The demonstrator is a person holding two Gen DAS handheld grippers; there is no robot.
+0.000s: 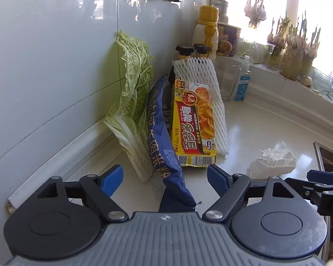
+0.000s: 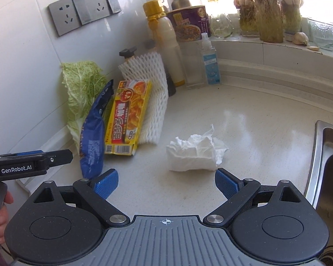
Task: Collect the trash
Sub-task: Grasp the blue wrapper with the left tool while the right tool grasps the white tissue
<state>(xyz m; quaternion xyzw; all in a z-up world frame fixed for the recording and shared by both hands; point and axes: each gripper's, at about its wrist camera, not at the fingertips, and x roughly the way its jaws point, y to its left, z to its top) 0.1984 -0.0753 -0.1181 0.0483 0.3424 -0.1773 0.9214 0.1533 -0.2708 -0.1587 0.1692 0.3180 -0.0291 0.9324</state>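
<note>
A blue snack bag (image 1: 159, 133) leans on the wall between a cabbage leaf (image 1: 133, 93) and a yellow curry box (image 1: 193, 128), which rests on a white foam net (image 1: 202, 82). My left gripper (image 1: 165, 179) is open, and the bag's lower end lies between its blue pads without touching them. A crumpled white tissue (image 2: 195, 153) lies on the counter just ahead of my right gripper (image 2: 166, 184), which is open and empty. The right wrist view also shows the bag (image 2: 95, 137), the box (image 2: 126, 119) and the left gripper's finger (image 2: 33, 161) at the left edge.
A steel sink (image 2: 322, 155) borders the counter on the right. Sauce bottles (image 2: 166, 51), a noodle cup (image 2: 188, 24) and a spray bottle (image 2: 211, 64) stand in the corner. Jars of sprouting garlic (image 2: 268, 22) line the windowsill. Wall sockets (image 2: 84, 11) sit above.
</note>
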